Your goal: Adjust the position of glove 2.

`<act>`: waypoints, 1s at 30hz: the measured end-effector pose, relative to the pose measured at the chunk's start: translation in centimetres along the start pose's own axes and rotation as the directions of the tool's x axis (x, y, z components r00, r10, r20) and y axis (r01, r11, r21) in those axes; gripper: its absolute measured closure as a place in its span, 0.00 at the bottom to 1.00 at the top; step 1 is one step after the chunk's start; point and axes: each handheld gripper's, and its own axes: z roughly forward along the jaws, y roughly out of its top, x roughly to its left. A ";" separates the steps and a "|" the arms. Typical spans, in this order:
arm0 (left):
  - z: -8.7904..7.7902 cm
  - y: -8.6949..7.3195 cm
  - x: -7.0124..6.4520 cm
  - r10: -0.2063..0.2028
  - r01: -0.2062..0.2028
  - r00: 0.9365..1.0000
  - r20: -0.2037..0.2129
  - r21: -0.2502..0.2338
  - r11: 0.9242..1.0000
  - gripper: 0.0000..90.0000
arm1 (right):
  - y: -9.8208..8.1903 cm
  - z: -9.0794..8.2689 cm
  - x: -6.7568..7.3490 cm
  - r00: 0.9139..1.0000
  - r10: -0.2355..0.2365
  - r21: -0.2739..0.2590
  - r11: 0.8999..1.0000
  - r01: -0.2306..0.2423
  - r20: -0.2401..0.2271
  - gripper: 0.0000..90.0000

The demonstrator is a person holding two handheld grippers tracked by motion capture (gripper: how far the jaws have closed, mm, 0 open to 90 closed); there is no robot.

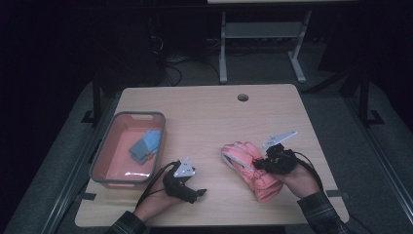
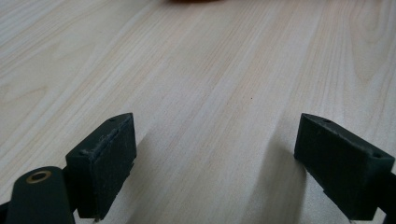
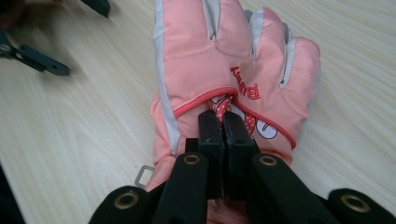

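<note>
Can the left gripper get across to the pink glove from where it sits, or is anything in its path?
Probably yes. The left gripper rests on the table with jaws open, and bare wood lies between it and the pink glove. The right gripper is already shut on the glove, so space is tight there.

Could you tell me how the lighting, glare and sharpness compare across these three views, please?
High view: room dark, the table dimly lit, slightly soft, with a glare streak low in the bin. Left gripper view: bright, even light, soft shadows under the open left gripper, far tabletop blurred. Right gripper view: the glove sharp, the right gripper shut on it, top-left corner blurred.
</note>
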 end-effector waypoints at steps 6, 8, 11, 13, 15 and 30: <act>0.0 0.0 0.0 0.004 -0.004 1.000 0.001 0.004 1.000 0.14 | -0.1 0.4 0.0 1.000 -0.010 0.008 1.000 0.010 -0.001 0.96; 0.0 0.0 0.0 0.003 -0.003 1.000 0.001 0.003 1.000 0.14 | -0.1 0.1 -0.1 1.000 -0.015 -0.013 1.000 0.015 -0.005 0.91; 0.0 0.0 0.0 0.003 -0.003 1.000 0.000 0.004 1.000 0.14 | 0.0 -0.4 -0.1 1.000 -0.013 -0.038 0.999 0.013 -0.011 0.85; 0.0 0.0 0.0 0.003 -0.003 1.000 0.000 0.003 1.000 0.14 | 0.2 -1.2 -0.1 1.000 -0.010 -0.063 0.998 0.010 -0.002 0.75; 0.0 0.0 0.0 0.003 -0.003 1.000 0.001 0.003 1.000 0.14 | 0.3 -1.3 -0.1 1.000 -0.012 -0.074 0.997 0.012 -0.003 0.72; -0.1 2.0 0.2 -0.036 0.035 0.999 0.019 0.043 0.998 0.54 | -1.1 -4.6 -2.8 0.999 0.048 -0.184 0.982 -0.043 0.021 0.98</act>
